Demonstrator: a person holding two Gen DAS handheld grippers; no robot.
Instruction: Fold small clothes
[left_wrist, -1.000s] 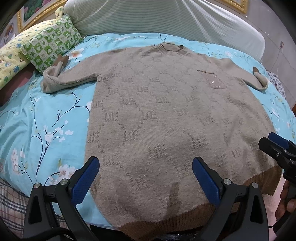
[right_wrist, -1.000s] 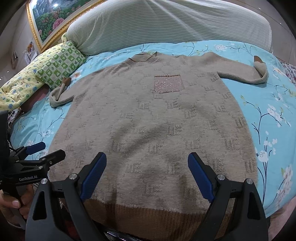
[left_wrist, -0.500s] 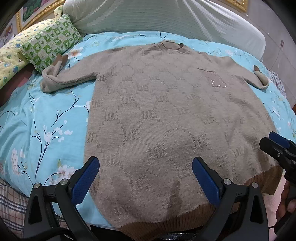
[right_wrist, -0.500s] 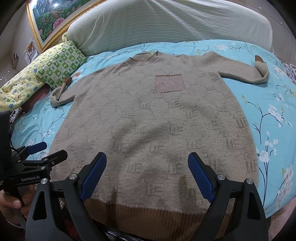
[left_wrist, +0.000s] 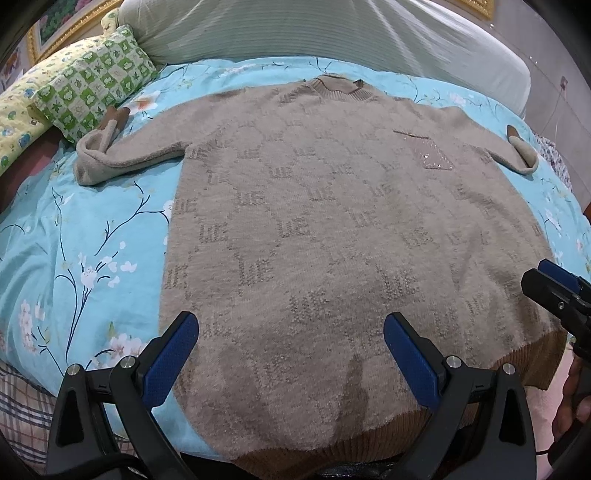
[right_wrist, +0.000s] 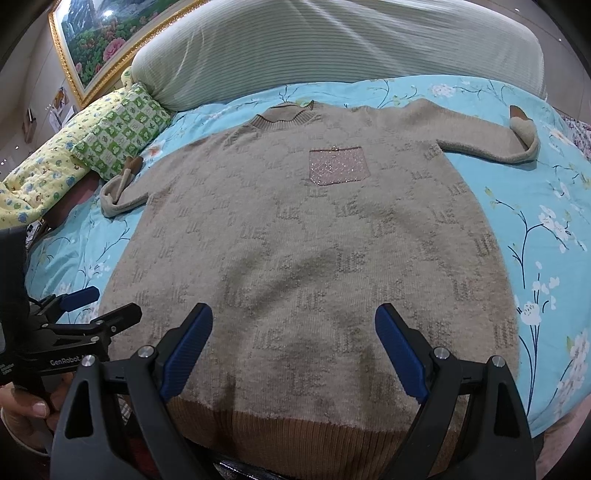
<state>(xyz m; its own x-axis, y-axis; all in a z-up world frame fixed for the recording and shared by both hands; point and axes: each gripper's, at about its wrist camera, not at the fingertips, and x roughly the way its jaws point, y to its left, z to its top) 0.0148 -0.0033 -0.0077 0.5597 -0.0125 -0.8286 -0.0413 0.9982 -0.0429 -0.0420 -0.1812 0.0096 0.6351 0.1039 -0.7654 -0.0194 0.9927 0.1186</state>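
Hovering at the near edge, we hold both tools over the hem band (right_wrist: 295, 432) of the beige sweater (left_wrist: 332, 240), which lies face up and flat on the blue floral bedspread (left_wrist: 74, 240), neck away from us. Left gripper (left_wrist: 290, 354): jaws spread wide, nothing between them, blue pads above the knit at about 6 o'clock of the garment. Right gripper (right_wrist: 293, 350): likewise spread wide and empty, poised over the lower body just above the band. No fold has started, as far as we judge; the step in hand looks like choosing grasp points. To do it well we would shift each tool outward toward a hem corner, left toward 7 o'clock, right toward 5 o'clock, and pinch both layers of the ribbing, since the fuzzy knit looks thick and may slip if only the top layer is caught. Farther out, the left sleeve (left_wrist: 122, 155) lies at 10 o'clock with its cuff rolled, touching the green checked pillow (left_wrist: 92, 88); the right sleeve (right_wrist: 491, 144) reaches 2 o'clock. Both should come inward across the sparkly chest pocket (right_wrist: 338, 168) before any lengthwise fold. Collar (right_wrist: 284, 118) sits at 12 o'clock, near the striped bolster (right_wrist: 332, 48).
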